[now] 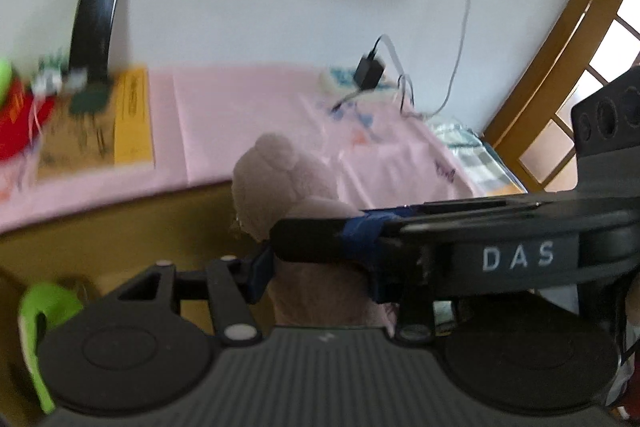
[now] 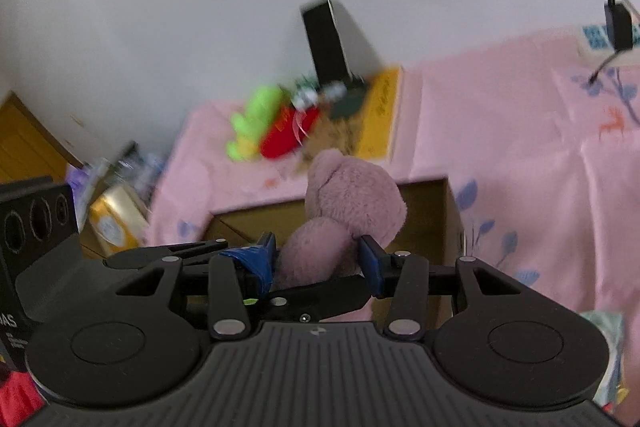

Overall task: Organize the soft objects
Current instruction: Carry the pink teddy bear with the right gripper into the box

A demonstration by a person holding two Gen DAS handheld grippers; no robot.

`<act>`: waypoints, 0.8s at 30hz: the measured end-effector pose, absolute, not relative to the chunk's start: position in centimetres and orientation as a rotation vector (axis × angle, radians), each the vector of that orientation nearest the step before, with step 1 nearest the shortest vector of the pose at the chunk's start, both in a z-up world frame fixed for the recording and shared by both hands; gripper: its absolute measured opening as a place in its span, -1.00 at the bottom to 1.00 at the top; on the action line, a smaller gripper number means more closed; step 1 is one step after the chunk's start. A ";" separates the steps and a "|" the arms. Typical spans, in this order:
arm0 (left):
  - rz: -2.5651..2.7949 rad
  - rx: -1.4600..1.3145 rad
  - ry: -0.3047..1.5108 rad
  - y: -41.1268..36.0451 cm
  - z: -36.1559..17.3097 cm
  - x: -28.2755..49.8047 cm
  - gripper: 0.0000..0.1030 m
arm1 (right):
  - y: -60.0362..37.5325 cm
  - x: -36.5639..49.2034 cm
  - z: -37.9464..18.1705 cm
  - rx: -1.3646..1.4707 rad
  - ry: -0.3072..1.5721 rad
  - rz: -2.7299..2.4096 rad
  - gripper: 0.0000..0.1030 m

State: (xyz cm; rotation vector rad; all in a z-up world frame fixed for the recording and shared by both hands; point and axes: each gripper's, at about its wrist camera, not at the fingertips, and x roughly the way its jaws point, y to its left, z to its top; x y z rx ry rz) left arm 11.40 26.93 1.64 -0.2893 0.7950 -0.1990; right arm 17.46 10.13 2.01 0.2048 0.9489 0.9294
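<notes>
Both grippers clamp pink plush (image 2: 352,203) | right view alone: box (image 2: 424,211), seemingly cardboard

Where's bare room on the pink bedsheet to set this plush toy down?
The pink bedsheet is bare between the yellow-edged cardboard sheet and the black power adapter. Crowded at the corner with the red and green soft toys.

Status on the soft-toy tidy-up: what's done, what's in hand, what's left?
Done: nothing I can confirm; the cardboard box's inside is mostly hidden. In hand: the pink plush is gripped by both the right gripper and left gripper, held over the box. Left: the green plush and red plush lie on the pink sheet.
</notes>
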 end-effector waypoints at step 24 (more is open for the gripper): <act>-0.273 -0.091 1.132 29.5 -7.6 14.7 0.05 | 14.0 17.2 -2.7 0.167 1.080 0.695 -0.53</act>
